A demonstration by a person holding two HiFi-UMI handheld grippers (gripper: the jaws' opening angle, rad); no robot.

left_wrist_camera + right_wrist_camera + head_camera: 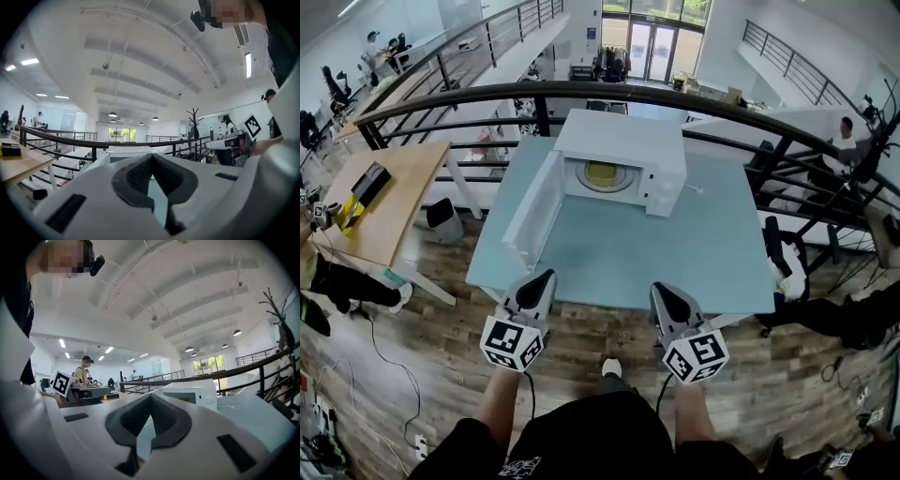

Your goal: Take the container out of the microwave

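Head view: a white microwave (623, 150) sits at upper centre on a pale blue worktop (628, 253), its door (534, 208) swung open to the left. The yellow container (601, 173) rests inside. The left gripper (542, 279) and right gripper (660, 289) sit at the lower edge, well short of it, jaws closed together and empty. They would need to open, then reach straight in, clearing the door. A black railing (581, 91) runs behind; nothing blocks the way.

An open-plan office on a mezzanine: railing (581, 90) at 12 o'clock, desk (389, 192) at 9, seated person (844, 137) at 2.
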